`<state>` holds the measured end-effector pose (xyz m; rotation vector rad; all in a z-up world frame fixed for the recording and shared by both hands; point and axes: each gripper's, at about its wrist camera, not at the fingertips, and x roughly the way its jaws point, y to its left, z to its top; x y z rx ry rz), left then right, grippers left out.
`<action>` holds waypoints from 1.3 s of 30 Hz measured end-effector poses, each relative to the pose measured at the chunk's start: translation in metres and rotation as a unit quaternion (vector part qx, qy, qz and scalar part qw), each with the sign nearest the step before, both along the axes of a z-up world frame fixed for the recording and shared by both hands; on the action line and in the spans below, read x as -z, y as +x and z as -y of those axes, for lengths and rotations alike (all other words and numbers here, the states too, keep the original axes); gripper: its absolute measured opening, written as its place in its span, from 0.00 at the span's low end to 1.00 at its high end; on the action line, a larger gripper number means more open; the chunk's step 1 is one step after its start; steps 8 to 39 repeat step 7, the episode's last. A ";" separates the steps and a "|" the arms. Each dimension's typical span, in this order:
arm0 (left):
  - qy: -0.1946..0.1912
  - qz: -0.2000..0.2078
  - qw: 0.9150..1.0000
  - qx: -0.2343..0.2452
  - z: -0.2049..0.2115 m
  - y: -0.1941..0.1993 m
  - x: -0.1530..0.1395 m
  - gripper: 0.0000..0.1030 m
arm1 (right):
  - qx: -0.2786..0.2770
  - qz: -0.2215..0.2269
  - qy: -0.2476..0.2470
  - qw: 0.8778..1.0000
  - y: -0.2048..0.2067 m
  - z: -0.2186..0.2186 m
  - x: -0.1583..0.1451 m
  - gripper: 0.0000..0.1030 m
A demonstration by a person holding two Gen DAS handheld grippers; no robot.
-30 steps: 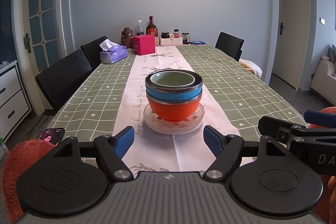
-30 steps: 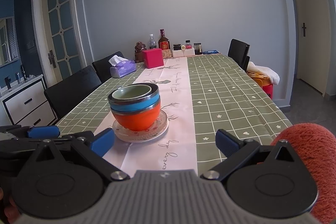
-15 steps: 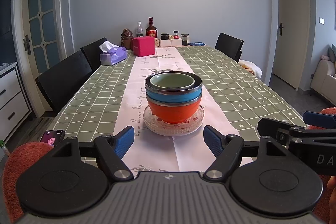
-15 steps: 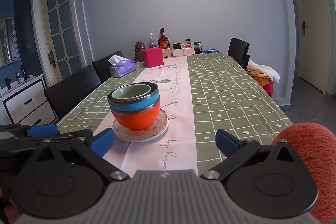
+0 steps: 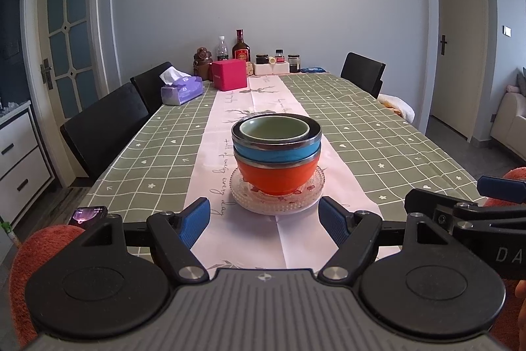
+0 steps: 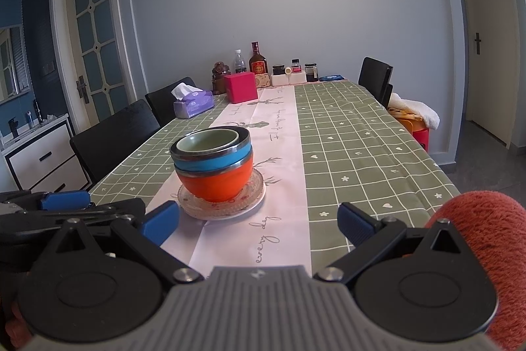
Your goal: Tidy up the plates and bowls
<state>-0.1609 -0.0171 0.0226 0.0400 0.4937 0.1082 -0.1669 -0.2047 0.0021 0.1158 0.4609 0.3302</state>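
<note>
Here's the stack, dead centre in the left wrist view: orange bowl (image 5: 275,178) at the bottom, blue bowl (image 5: 276,151) nested in it, green bowl (image 5: 274,129) sitting inside that, and the lot resting on a glass plate (image 5: 250,201) on the pale runner (image 5: 263,97). In the right wrist view the same stack sits left of centre, a touch lower than mid-frame.

Left gripper (image 5: 264,221) hangs low in its frame, jaws wide apart, blue pads either side of the plate's near edge but short of it, touching nothing. Right gripper (image 6: 259,224) likewise, jaws spread, nothing between them, the stack up and to the left of its gap. Each tool pokes into the other's view, at the right edge of the left view and the lower left of the right.

As for progress, this looks close to finished, if not finished: three bowls nested and upright, plate underneath, and no loose plate or bowl anywhere else on the green cloth (image 5: 378,134) that I can see. The far end holds only a pink box (image 5: 229,75), tissues (image 5: 181,91) and bottles. What could be left, judging from here, is at most moving the whole stack; otherwise just backing away.
</note>
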 end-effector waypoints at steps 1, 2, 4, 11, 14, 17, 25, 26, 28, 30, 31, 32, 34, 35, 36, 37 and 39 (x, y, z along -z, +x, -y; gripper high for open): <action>0.000 0.001 1.000 0.000 0.000 0.000 0.000 0.85 | 0.000 0.000 0.001 1.000 0.000 0.000 0.000 0.97; -0.002 0.002 1.000 0.001 -0.001 0.000 0.000 0.85 | 0.000 -0.001 0.001 1.000 0.001 0.000 0.000 0.97; -0.007 0.003 1.000 0.002 -0.002 -0.001 0.000 0.85 | -0.001 -0.001 0.001 1.000 0.001 0.000 0.000 0.97; -0.008 0.003 1.000 0.001 -0.003 -0.001 0.000 0.85 | 0.000 -0.001 0.001 1.000 0.001 0.000 0.000 0.97; -0.008 0.003 1.000 0.001 -0.003 -0.001 0.000 0.85 | 0.000 -0.001 0.001 1.000 0.001 0.000 0.000 0.97; -0.008 0.003 1.000 0.001 -0.003 -0.001 0.000 0.85 | 0.000 -0.001 0.001 1.000 0.001 0.000 0.000 0.97; -0.008 0.003 1.000 0.001 -0.003 -0.001 0.000 0.85 | 0.000 -0.001 0.001 1.000 0.001 0.000 0.000 0.97; -0.008 0.003 1.000 0.001 -0.003 -0.001 0.000 0.85 | 0.000 -0.001 0.001 1.000 0.001 0.000 0.000 0.97; -0.008 0.003 1.000 0.001 -0.003 -0.001 0.000 0.85 | 0.000 -0.001 0.001 1.000 0.001 0.000 0.000 0.97; -0.008 0.003 1.000 0.001 -0.003 -0.001 0.000 0.85 | 0.000 -0.001 0.001 1.000 0.001 0.000 0.000 0.97; -0.008 0.003 1.000 0.001 -0.003 -0.001 0.000 0.85 | 0.000 -0.001 0.001 1.000 0.001 0.000 0.000 0.97; -0.008 0.003 1.000 0.001 -0.003 -0.001 0.000 0.85 | 0.000 -0.001 0.001 1.000 0.001 0.000 0.000 0.97; -0.008 0.003 1.000 0.001 -0.003 -0.001 0.000 0.85 | 0.000 -0.001 0.001 1.000 0.001 0.000 0.000 0.97; -0.008 0.003 1.000 0.001 -0.003 -0.001 0.000 0.85 | 0.000 -0.001 0.001 1.000 0.001 0.000 0.000 0.97; -0.008 0.003 1.000 0.001 -0.003 -0.001 0.000 0.85 | 0.000 -0.001 0.001 1.000 0.001 0.000 0.000 0.97; -0.008 0.003 1.000 0.001 -0.003 -0.001 0.000 0.85 | 0.000 -0.001 0.001 1.000 0.001 0.000 0.000 0.97; -0.008 0.003 1.000 0.001 -0.003 -0.001 0.000 0.85 | 0.000 -0.001 0.001 1.000 0.001 0.000 0.000 0.97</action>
